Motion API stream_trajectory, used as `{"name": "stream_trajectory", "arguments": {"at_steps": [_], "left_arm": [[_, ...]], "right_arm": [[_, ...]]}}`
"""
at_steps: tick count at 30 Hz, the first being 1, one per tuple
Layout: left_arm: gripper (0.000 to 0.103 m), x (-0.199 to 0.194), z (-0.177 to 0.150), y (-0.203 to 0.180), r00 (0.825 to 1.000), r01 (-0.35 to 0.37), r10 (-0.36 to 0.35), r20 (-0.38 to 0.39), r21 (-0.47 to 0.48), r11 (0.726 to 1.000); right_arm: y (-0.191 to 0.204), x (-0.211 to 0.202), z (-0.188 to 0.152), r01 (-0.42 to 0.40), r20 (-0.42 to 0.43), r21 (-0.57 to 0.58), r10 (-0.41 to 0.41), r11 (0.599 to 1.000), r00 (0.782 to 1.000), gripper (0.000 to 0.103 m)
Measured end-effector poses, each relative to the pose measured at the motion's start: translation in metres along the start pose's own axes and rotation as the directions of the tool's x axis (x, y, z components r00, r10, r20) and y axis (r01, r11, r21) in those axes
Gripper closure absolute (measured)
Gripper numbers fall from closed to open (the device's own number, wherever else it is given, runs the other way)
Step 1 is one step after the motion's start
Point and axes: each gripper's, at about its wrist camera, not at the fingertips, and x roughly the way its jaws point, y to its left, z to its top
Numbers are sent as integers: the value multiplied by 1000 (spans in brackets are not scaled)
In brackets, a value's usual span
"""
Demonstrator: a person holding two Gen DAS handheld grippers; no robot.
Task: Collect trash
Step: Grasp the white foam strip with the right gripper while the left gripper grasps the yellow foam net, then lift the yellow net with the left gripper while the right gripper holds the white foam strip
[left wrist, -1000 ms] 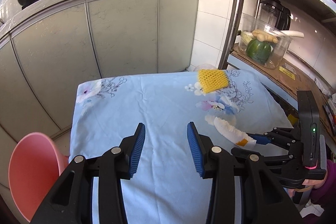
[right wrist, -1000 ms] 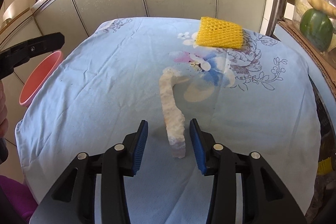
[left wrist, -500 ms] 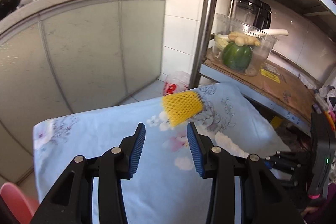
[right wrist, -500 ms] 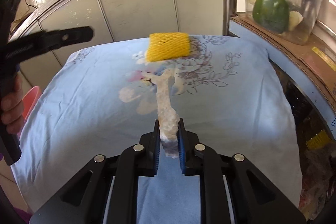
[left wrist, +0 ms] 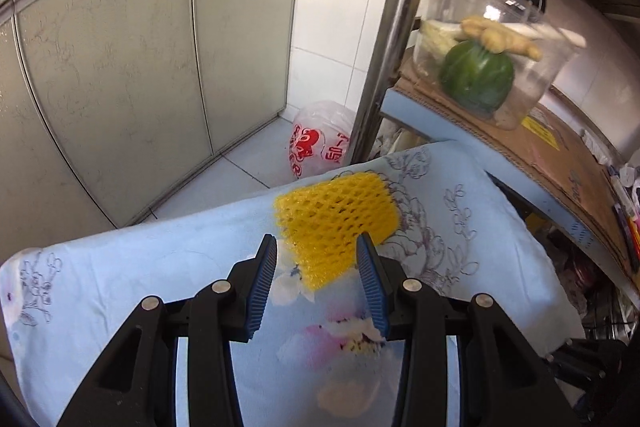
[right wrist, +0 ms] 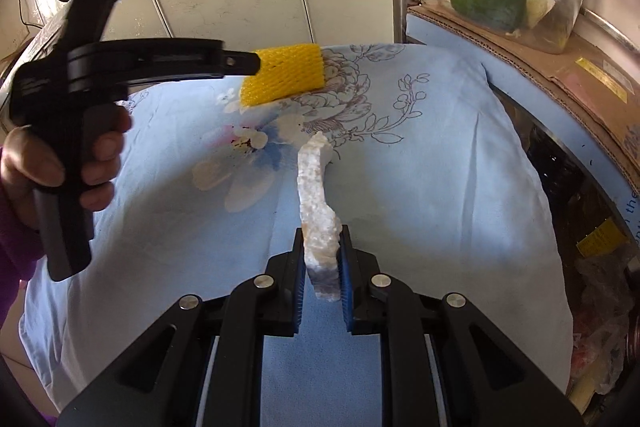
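Observation:
A yellow foam fruit net (left wrist: pixel 336 219) lies near the far edge of the blue floral tablecloth (left wrist: pixel 140 259). My left gripper (left wrist: pixel 316 247) is open, its fingertips at either side of the net's near end. In the right wrist view the net (right wrist: pixel 286 73) shows with the left gripper (right wrist: pixel 256 65) reaching it from the left. My right gripper (right wrist: pixel 320 239) is shut on the near end of a long white foam strip (right wrist: pixel 316 191), which sticks out forward above the cloth.
A metal shelf post (left wrist: pixel 390 39) stands right of the table. A shelf holds a clear tub (left wrist: pixel 496 67) with a green squash. A plastic bag (left wrist: pixel 316 143) sits on the floor beyond the table. Grey cabinet doors (left wrist: pixel 120 67) are behind.
My left gripper moved forward and right to the yellow net, still open. My right gripper closed on the white strip and lifted it off the cloth.

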Motion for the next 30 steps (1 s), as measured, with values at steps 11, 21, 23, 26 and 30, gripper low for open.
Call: {"name": "stream_trajectory", "arguments": {"at_steps": [11,21,23,26,30], "left_arm": [[99,16,-10,-7,998,-55,55,20,4,998],[99,-67,-27,1,988,-57,69,138,-91,994],[99,-85,-35,4,984,-79,96,149,-116,990],[99,-113,-52,5,973,-136,157,171,-130,982],[99,-148,-78,3,954,-210,234,188,-139,968]], "right_arm": [[3,2,1,13,-3,-12,-13,1000,1000,88],[2,1,1,3,-3,-3,-3,1000,1000,88],[1,2,2,-1,-3,0,1,1000,1000,88],[1,2,1,3,-4,-3,-3,1000,1000,87],[2,2,1,11,-4,-11,-11,1000,1000,87]]}}
